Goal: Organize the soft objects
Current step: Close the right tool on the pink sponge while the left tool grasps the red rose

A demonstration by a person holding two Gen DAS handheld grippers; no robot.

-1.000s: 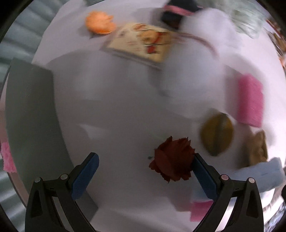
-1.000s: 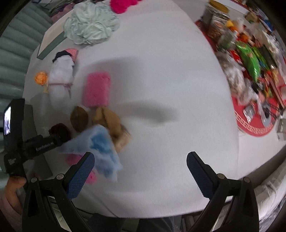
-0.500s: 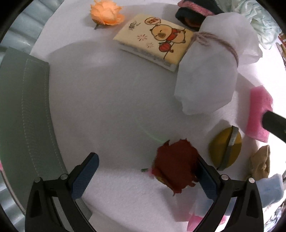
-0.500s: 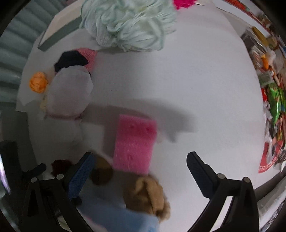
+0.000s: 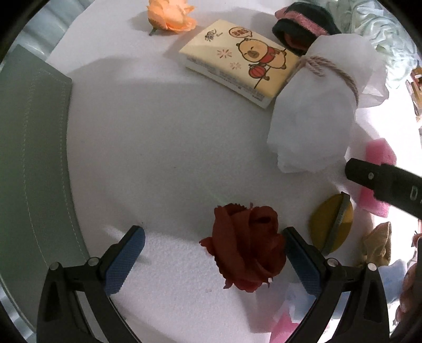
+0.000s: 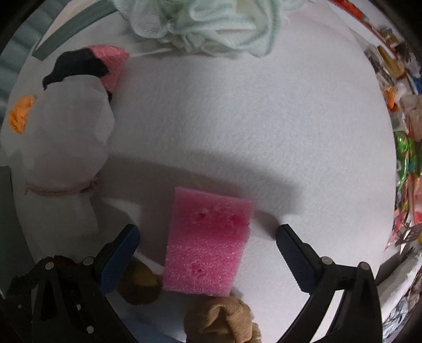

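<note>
Right now my left gripper stands wide open and holds nothing; the dark red fabric rose lies on the white table cover between its blue pads, hard against the right-hand pad and well clear of the other. The rose is crumpled cloth, petals with pinked edges, lying on its side. Just beside it to the right sits a mustard-yellow round pad with a grey band, and beyond that a tan cloth knot.

My right gripper is equally wide open and empty, with the pink sponge lying flat between its fingers, touching neither. The sponge is a coarse foam block with a few small pits in its top. A white tied bundle lies to its left, a pale green fluffy cloth far ahead.

Compared with half a second ago, the left gripper has hardly shifted, though the rose has turned so its petals open toward the camera. The right gripper has come closer over the sponge, which now fills the gap lower and larger, and its black body reaches further into the left view.
</note>
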